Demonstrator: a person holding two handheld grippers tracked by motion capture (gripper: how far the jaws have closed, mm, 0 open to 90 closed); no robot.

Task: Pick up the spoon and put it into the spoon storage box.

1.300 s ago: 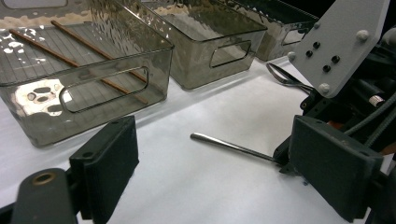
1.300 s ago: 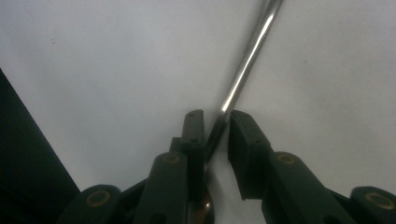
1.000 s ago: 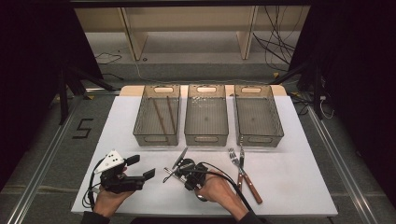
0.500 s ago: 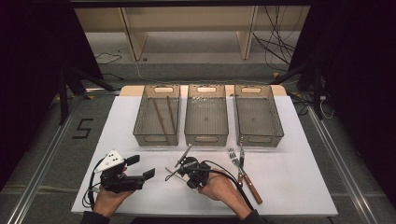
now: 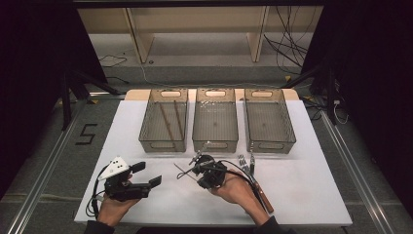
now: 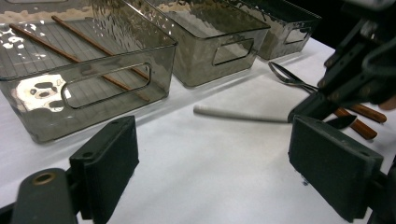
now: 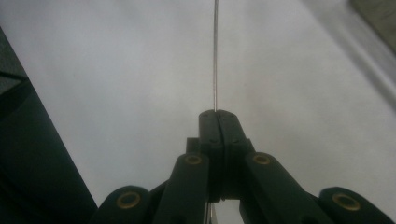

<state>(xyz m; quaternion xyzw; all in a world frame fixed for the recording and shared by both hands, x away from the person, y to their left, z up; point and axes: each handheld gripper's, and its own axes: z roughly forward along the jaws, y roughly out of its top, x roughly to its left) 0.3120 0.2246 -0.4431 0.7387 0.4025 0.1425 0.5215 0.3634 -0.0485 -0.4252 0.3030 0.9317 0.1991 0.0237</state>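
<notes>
The right hand-held gripper (image 7: pixel 217 114) is clamped on a thin silver metal utensil (image 7: pixel 215 56). The left hand-held gripper (image 6: pixel 224 163) waits, jaws apart. Two brown chopsticks (image 5: pixel 170 119) already lie in the left clear plastic bin (image 5: pixel 146 124); other tools remain on the white desk (image 5: pixel 302 195).

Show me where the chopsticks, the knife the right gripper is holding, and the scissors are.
chopsticks (image 5: pixel 169 120), high view, mid-shaft, in the left bin
knife (image 6: pixel 233 114), left gripper view, middle of its pale handle
scissors (image 6: pixel 286 76), left gripper view, on the metal loop

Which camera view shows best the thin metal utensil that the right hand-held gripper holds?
The left gripper view: the thin metal utensil shows from the side, its pale handle leading to the right hand-held gripper. The right gripper view shows it edge-on; the high view shows it small.
</notes>
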